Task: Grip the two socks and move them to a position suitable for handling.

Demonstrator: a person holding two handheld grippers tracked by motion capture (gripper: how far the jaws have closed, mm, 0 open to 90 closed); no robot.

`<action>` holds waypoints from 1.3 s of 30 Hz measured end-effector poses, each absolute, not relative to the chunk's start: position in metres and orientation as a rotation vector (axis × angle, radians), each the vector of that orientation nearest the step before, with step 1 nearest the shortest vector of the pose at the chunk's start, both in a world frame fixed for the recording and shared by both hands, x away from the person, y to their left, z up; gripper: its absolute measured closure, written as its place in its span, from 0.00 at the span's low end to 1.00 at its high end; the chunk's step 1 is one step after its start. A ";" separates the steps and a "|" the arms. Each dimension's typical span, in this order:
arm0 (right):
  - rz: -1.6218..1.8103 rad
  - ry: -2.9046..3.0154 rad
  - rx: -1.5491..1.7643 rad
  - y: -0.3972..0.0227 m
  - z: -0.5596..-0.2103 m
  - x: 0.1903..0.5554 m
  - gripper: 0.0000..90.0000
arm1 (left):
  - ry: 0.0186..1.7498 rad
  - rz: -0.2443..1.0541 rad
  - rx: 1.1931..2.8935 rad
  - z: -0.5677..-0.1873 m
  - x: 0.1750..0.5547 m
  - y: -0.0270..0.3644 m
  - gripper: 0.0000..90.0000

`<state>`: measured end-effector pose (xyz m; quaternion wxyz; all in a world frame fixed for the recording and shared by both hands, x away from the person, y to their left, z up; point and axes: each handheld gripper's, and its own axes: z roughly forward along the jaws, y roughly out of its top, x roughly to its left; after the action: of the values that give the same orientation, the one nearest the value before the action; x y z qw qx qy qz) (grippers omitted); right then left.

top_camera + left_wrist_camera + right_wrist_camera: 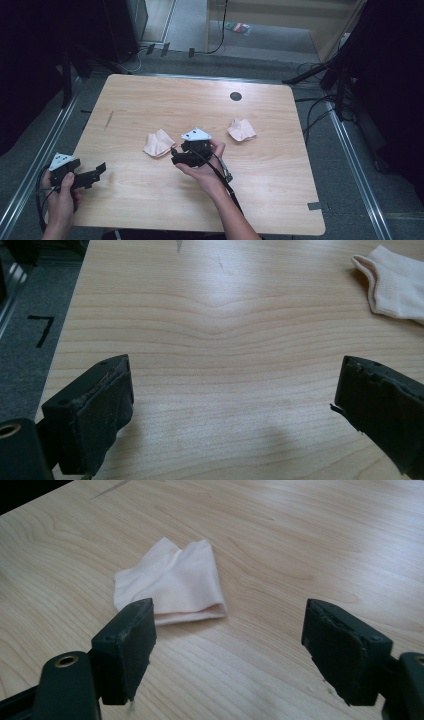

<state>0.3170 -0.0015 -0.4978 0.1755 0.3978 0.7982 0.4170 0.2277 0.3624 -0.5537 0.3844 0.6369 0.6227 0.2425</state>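
Observation:
Two pale pink socks lie on the wooden table (150, 105). One sock (159, 143) (172, 582) lies folded near the middle, just ahead of my right gripper (176, 155) (225, 650). Its jaws stand open and empty, a little short of the sock's near edge. The other sock (241, 129) lies crumpled to the right, apart from both grippers. My left gripper (99, 171) (230, 410) hovers over the table's front left, jaws wide open with bare wood between them. The middle sock (395, 285) appears at the top right of the left gripper view.
A black round grommet (235, 96) sits in the table's far middle. A thin dark mark (108, 120) lies at the left. A strip of tape (314, 205) sticks to the front right corner. Cables (320, 107) run over the grey floor on the right.

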 end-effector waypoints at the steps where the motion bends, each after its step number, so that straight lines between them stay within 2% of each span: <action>1: 1.183 2.263 1.123 0.001 -0.499 0.318 0.25 | 1.587 0.617 1.623 -0.554 0.228 0.362 0.03; 20: 1.142 2.323 1.123 0.057 -0.521 0.337 0.32 | 1.586 0.606 1.621 -0.554 0.228 0.363 0.03; 39: 1.055 2.383 1.167 0.084 -0.540 0.355 0.34 | 1.590 0.596 1.619 -0.554 0.229 0.364 0.03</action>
<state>0.3550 0.0835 -0.5399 0.1428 0.4045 0.8260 0.3656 0.2287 0.3640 -0.5540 0.3874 0.6361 0.6249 0.2341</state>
